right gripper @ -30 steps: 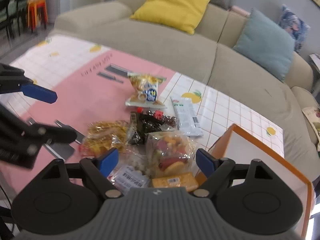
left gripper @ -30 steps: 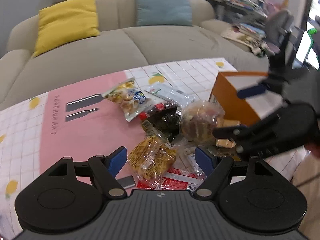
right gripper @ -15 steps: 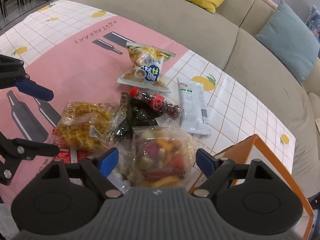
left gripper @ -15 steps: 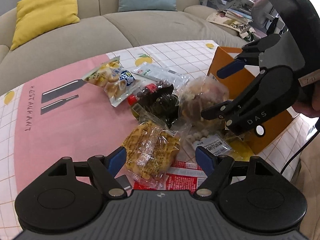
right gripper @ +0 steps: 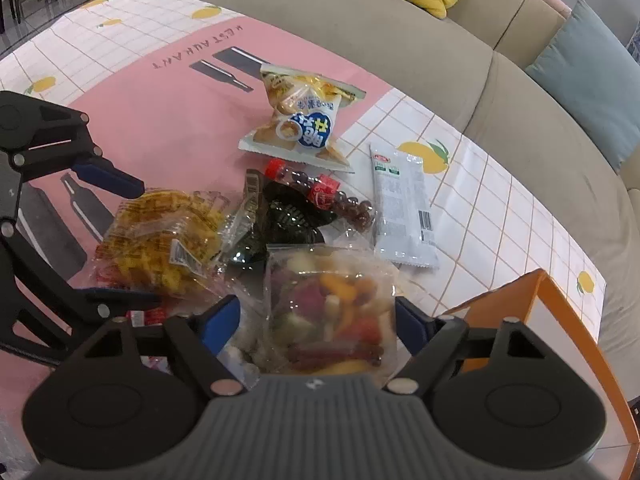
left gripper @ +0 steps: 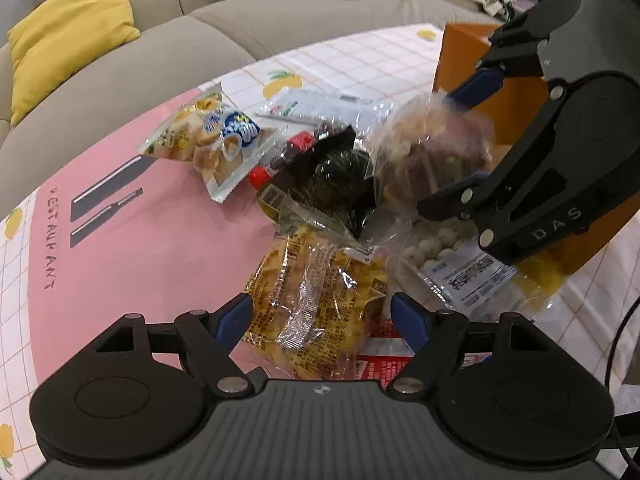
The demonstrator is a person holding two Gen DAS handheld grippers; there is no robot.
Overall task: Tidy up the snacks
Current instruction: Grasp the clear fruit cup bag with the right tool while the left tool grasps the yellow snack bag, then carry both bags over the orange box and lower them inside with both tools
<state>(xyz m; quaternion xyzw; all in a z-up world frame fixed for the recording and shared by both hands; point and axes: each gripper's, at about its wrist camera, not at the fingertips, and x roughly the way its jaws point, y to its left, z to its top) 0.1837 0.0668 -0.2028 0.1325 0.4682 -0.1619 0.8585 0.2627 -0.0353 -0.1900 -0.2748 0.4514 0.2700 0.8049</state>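
Several snack packets lie heaped on the pink-and-white checked desk (right gripper: 160, 128). The clear bag of mixed colourful dried fruit (right gripper: 328, 312) sits between the wide-spread fingers of the right tool (right gripper: 316, 314), whose jaws have just been closing, the right pad at the bag's edge. The left tool (left gripper: 322, 316), also wide, straddles the crinkly yellow waffle packet (left gripper: 316, 304). An orange open box (right gripper: 560, 312) stands right of the heap.
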